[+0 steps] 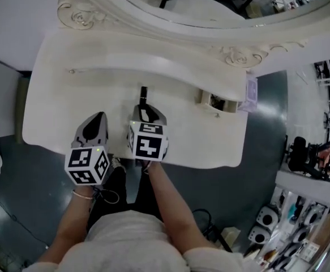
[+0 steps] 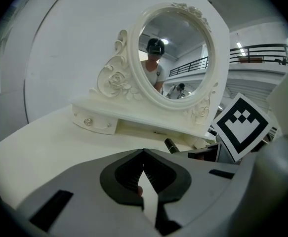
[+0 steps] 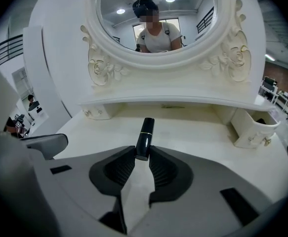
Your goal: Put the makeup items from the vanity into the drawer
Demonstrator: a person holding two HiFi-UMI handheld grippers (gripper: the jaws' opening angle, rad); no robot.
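**Item:** lipstick (image 3: 144, 136), a black tube with a thin gold band.
**Location:** above the vanity (image 1: 68, 112). It is pinched at its near end between the pads of the right gripper (image 3: 143, 154), and most of its length sticks out ahead of the jaws toward the mirror (image 3: 158, 19).
**Handling (my judgement):** light, rigid, glossy and round, so it is liable to pivot or slip in an end grip. A hold nearer the middle would be steadier.
**Destination:** the drawer (image 3: 252, 127), open at the right and well apart from the tube.
**Left gripper** (image 2: 144, 153): jaws closed together, nothing between them.
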